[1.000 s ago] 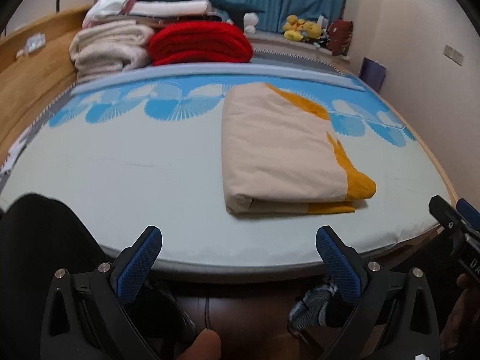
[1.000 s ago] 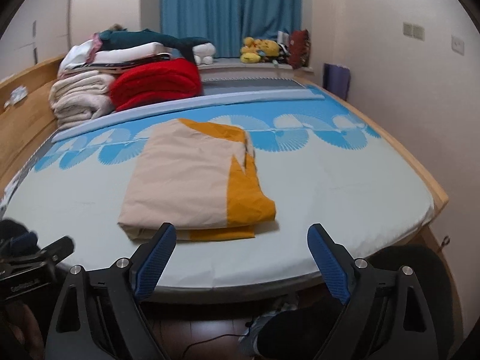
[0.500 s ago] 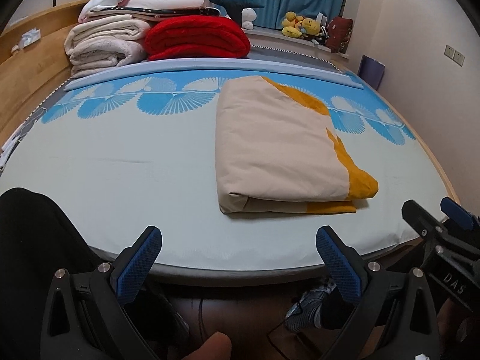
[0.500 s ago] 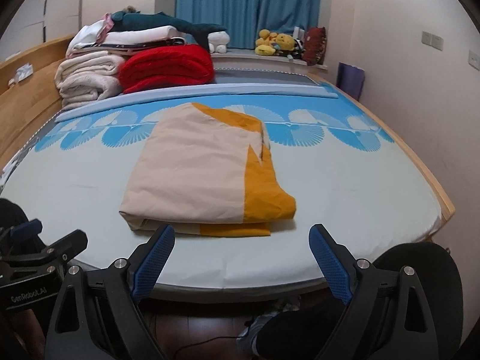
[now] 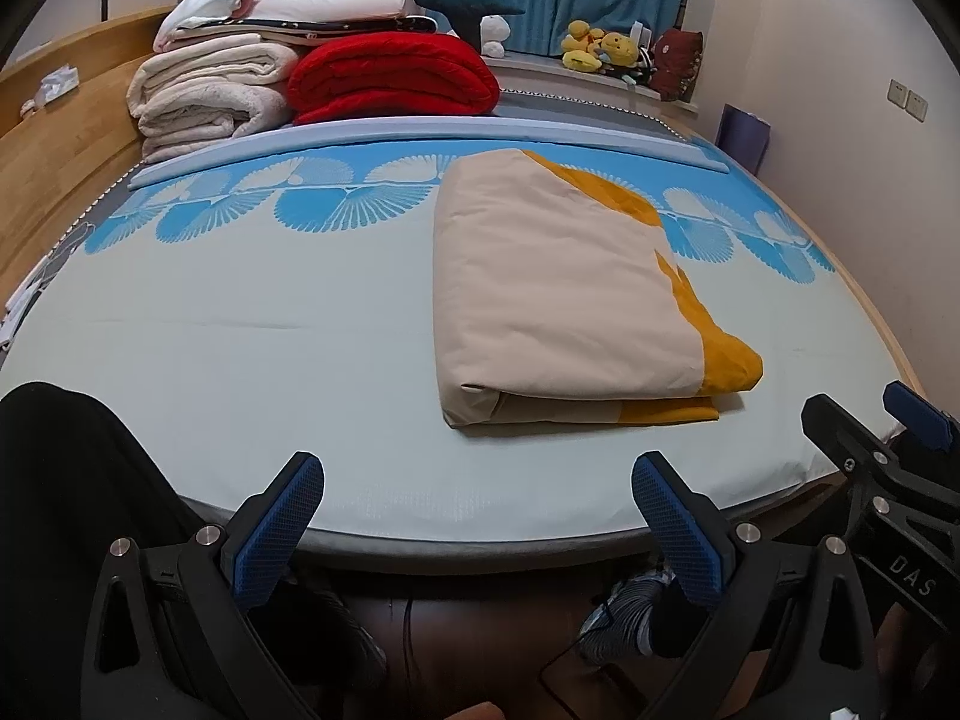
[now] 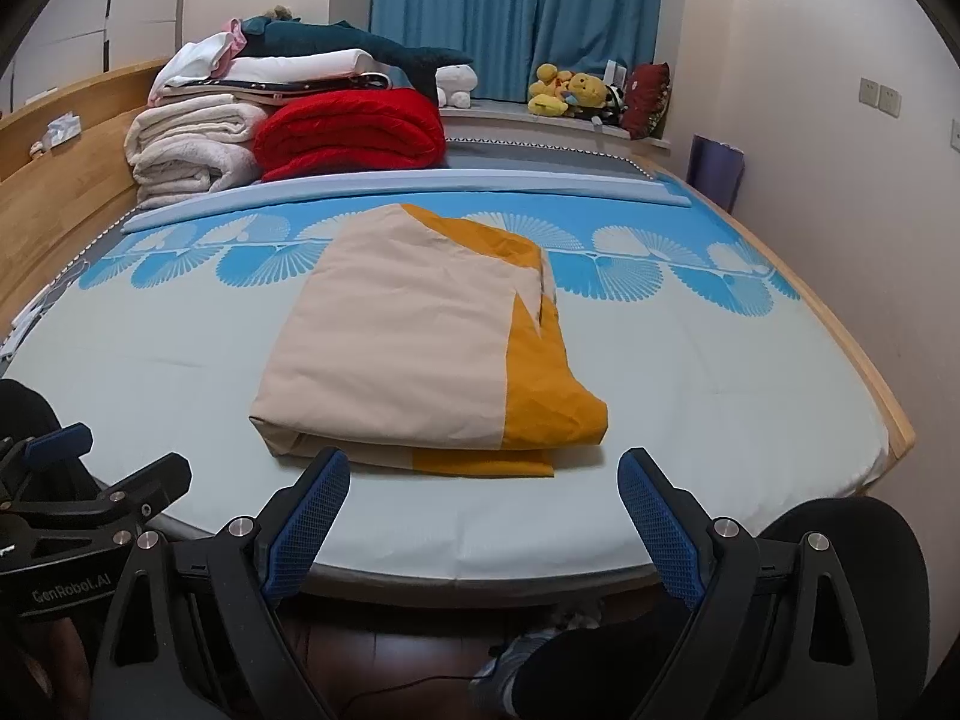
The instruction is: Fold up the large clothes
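Bedroom seen with wide bed (image 5: 240, 360) under pale sheet with blue fan print. Folded beige-and-mustard cloth bundle (image 5: 564, 300) (image 6: 420, 348) lain flat on sheet near front edge. Left gripper (image 5: 480, 516) and right gripper (image 6: 483, 507) held short of bed edge, jaws spread wide, nothing gripped. Red rolled blanket (image 6: 354, 132) and cream folded blankets (image 5: 210, 96) stacked at far side.

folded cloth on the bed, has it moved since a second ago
No. In the right wrist view the folded cloth keeps its far edge at the same fan prints of the bed sheet; only the cameras moved.
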The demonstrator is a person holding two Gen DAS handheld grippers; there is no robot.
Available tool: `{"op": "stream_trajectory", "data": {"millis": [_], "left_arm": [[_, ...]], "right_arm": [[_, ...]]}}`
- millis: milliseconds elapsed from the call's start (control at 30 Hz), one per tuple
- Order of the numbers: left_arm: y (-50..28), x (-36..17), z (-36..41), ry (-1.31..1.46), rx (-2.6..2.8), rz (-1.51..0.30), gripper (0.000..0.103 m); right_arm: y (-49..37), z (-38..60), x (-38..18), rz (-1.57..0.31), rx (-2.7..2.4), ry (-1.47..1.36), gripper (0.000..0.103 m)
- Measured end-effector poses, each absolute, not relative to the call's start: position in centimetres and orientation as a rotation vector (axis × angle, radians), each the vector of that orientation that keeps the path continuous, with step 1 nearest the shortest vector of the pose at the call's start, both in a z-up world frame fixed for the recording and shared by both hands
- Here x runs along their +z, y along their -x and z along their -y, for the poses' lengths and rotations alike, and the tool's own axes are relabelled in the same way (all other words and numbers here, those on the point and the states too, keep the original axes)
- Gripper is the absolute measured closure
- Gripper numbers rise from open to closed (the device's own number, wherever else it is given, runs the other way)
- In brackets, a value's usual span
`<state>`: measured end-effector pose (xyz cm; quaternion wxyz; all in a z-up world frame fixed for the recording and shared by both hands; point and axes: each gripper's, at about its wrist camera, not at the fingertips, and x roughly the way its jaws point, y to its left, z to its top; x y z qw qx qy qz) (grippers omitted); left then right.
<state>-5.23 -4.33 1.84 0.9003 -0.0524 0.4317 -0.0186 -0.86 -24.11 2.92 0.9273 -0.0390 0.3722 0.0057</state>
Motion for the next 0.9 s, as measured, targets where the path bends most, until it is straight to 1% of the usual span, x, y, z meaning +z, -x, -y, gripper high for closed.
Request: {"op": "stream_trajectory", "data": {"millis": [900], "left_arm": [[5.06,1.62,4.8,0.096,-0.048,-0.893,0.001]], "right_arm": [[0.89,23.57,2.98,-0.763,0.027,0.094,0.012]]}}
